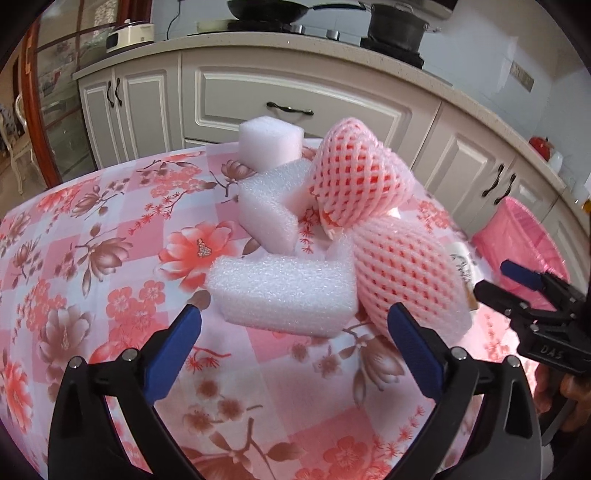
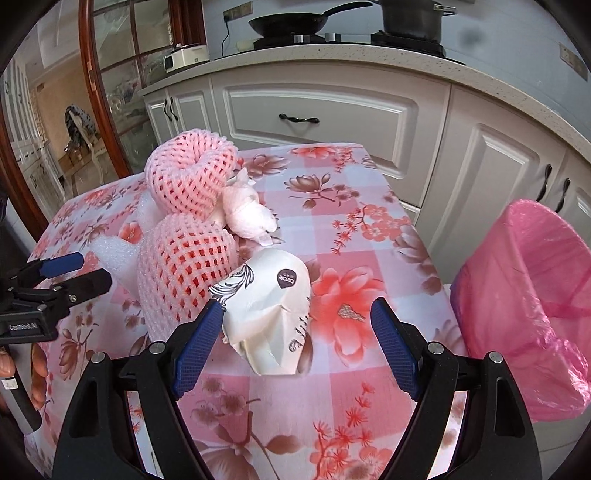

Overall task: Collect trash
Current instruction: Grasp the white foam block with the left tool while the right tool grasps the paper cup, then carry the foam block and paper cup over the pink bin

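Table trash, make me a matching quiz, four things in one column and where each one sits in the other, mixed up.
Things:
1. Foam block
2. Paper wrapper
3. Bin
4. Pan

Places:
A. On the stove at the back
B. Beside the table, lined with a pink bag
C. In front of the left gripper, between its open fingers
D. In front of the right gripper, by its left finger

Pairs: 1-C, 2-D, 3-B, 4-A

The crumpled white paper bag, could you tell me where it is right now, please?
In the right wrist view, the crumpled white paper bag lies on the floral tablecloth, between the open right tongs, against the nearer pink foam net.
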Demonstrator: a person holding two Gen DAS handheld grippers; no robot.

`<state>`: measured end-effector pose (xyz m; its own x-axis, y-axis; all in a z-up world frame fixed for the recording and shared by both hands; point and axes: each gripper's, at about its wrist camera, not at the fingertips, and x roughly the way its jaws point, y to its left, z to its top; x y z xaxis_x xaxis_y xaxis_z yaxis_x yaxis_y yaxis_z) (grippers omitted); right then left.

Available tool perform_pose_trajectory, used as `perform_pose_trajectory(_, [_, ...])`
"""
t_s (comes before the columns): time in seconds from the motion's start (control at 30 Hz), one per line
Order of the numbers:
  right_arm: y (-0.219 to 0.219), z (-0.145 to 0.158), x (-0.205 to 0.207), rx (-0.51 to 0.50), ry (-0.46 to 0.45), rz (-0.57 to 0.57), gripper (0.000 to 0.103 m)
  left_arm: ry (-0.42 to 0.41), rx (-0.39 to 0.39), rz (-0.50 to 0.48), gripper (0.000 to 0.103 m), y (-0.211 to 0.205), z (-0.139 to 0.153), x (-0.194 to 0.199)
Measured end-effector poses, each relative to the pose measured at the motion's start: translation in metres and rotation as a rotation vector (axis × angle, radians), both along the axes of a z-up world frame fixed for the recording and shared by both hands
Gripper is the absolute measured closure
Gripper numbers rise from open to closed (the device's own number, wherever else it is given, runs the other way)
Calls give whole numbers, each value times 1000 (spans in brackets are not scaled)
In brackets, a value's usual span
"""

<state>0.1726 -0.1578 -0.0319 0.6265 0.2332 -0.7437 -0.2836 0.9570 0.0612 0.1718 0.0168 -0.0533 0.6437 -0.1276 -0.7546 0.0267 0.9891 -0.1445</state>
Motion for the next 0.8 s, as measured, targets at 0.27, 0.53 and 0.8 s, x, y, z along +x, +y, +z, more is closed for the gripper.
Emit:
perform_pose_trajectory(0.27, [10, -9, 11, -18, 15, 21, 25, 28, 30, -5, 5, 1, -7, 14])
perform_pose_trajectory(0.53, [13, -20, 18, -21, 53, 35, 36, 49, 43, -11, 19, -1, -14, 21])
perform_pose_trajectory(0.8, [17, -23, 15, -24, 58, 64, 48, 55, 50, -7, 21, -3, -15, 20])
